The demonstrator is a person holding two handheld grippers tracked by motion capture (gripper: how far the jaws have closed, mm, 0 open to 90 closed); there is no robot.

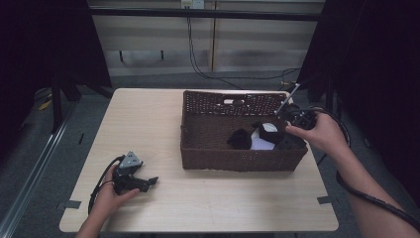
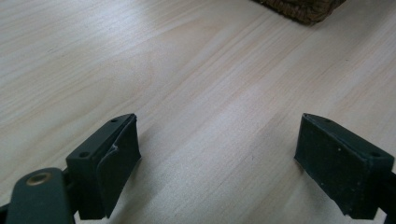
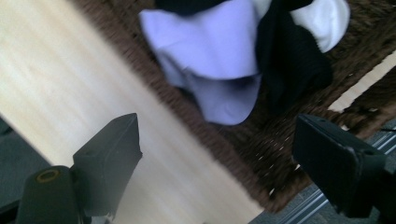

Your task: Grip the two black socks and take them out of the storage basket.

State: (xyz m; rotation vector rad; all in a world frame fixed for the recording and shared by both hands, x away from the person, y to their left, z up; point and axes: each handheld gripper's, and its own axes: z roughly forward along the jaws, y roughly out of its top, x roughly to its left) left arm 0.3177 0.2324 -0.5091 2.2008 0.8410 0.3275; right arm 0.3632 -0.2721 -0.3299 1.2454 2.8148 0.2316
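Dark curtains are closing in the pale wooden table [image 1: 148,124] I am working at, with a brown wicker basket [image 1: 218,161] sitting toward its far right. I am resting my left gripper [image 1: 148,181] low on the bare wood, well apart from the basket, jaws spread wide and holding nothing; I judge it is parked there to keep out of the way. I am holding my right gripper [image 3: 217,154] over the basket's right rim, jaws also gaping and empty, tilted down so it can drop onto the clothes. A white cloth [image 3: 210,60] is lying just ahead of those jaws, between them and slightly beyond, with a black cloth [image 3: 289,65] draped across it toward the right jaw. Both pieces are lying inside the basket, near its right end.
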